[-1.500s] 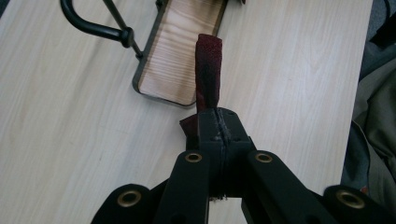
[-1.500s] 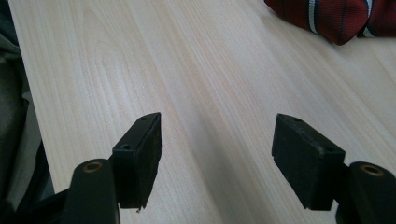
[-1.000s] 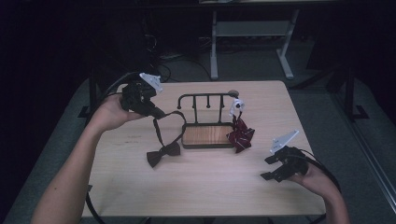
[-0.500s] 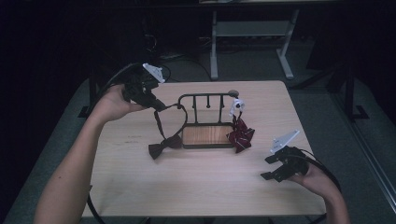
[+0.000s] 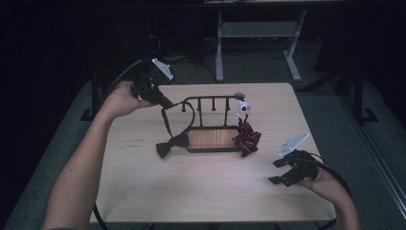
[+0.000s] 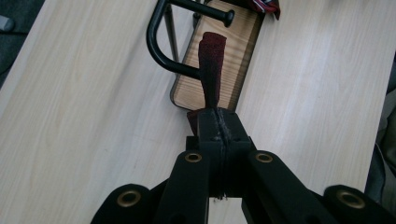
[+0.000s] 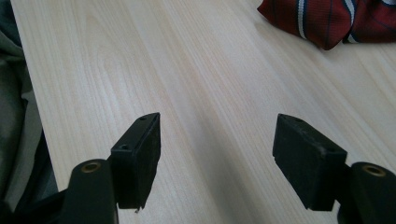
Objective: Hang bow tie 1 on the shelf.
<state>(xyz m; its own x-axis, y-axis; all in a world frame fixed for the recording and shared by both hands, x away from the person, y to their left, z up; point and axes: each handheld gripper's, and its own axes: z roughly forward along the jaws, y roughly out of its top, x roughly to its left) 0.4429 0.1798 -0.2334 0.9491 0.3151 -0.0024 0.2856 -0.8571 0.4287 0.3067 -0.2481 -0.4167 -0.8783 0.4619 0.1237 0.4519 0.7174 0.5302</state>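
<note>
Two grippers were in play. My left gripper was at the far left of the table, jaws pressed together on the dark strap of a brown bow tie. Its bow lay on the wood just left of the black rack, touching the wooden base, while the strap rose in a loop from it to the jaws beside the rack's left end. My right gripper hovered near the right front corner with its jaws wide apart and nothing between them. Near it, against the rack's right end, lay a red striped bow tie.
</note>
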